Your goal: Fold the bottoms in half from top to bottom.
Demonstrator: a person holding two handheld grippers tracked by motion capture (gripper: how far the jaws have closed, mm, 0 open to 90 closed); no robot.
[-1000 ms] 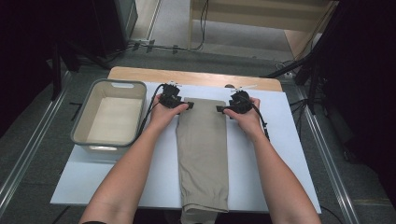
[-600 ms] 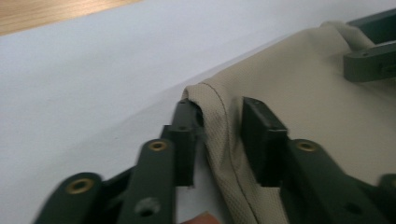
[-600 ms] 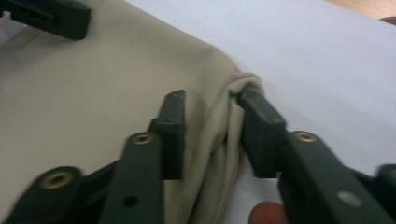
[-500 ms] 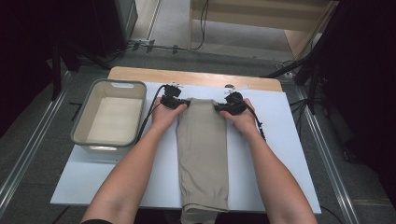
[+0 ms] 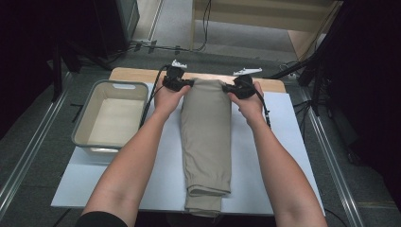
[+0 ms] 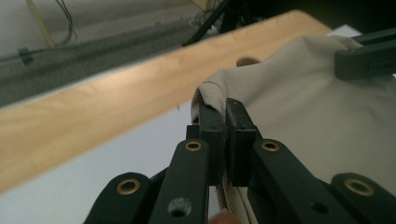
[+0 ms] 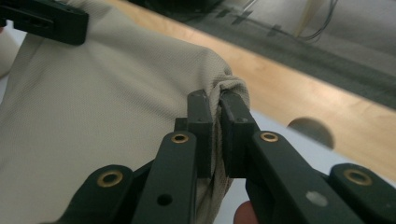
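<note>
A folded beige garment (image 5: 206, 137) lies lengthwise on the white board (image 5: 283, 142), its far end lifted off the surface. My left gripper (image 5: 189, 83) is shut on the far left corner, and the cloth (image 6: 299, 102) is pinched between its pads (image 6: 223, 108). My right gripper (image 5: 226, 88) is shut on the far right corner. Its jaws have just been closing, and a bunched fold of cloth (image 7: 107, 93) sits between them (image 7: 216, 100). Each gripper view also shows the other gripper farther off across the cloth.
A grey plastic bin (image 5: 122, 84) stands at the left of the board. A wooden table edge (image 5: 137, 73) runs just behind the grippers. Cables trail on the floor beyond, and metal rails flank the table.
Both grippers came inward onto the garment's far corners, shut on them, and rose, lifting the far edge off the board.
</note>
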